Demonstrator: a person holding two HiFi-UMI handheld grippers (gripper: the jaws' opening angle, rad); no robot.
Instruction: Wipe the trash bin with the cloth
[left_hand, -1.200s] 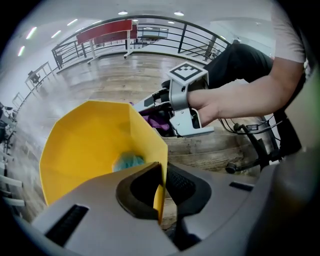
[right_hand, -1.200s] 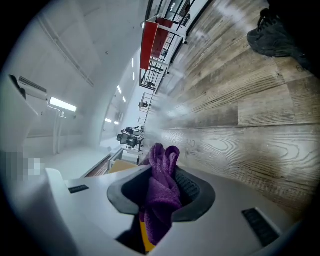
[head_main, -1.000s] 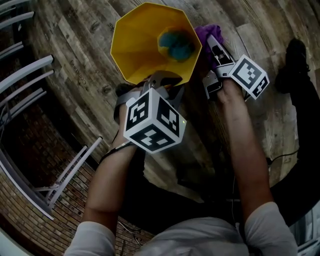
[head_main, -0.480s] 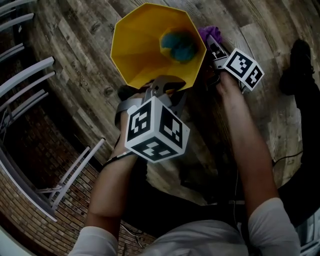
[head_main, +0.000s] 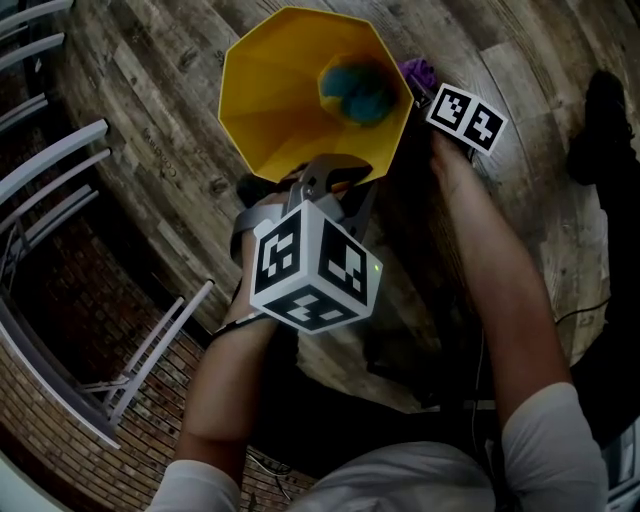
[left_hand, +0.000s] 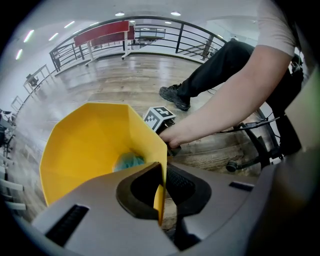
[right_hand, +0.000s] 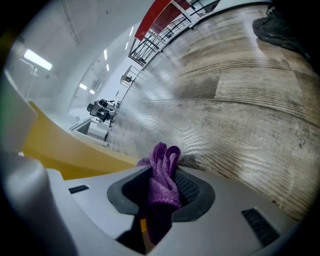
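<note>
A yellow trash bin (head_main: 290, 90) stands on the wooden floor, with a teal lump (head_main: 357, 90) inside it. My left gripper (head_main: 330, 180) is shut on the bin's near rim; in the left gripper view the thin yellow wall (left_hand: 90, 150) runs between the closed jaws of the left gripper (left_hand: 161, 190). My right gripper (head_main: 428, 92) is low beside the bin's right outer wall, shut on a purple cloth (head_main: 418, 70). In the right gripper view the cloth (right_hand: 162, 172) bunches up out of the right gripper (right_hand: 162, 192), with the bin's yellow side (right_hand: 65, 150) close at the left.
White metal rails (head_main: 60, 150) run along the left over a brick-patterned floor. A black shoe (head_main: 600, 120) and a dark trouser leg lie at the right. A wheeled chair base (left_hand: 250, 150) and cables sit near me.
The right gripper with the purple cloth has sunk down along the bin's right side, and its marker cube looks smaller and farther. The left gripper has kept its hold on the rim.
</note>
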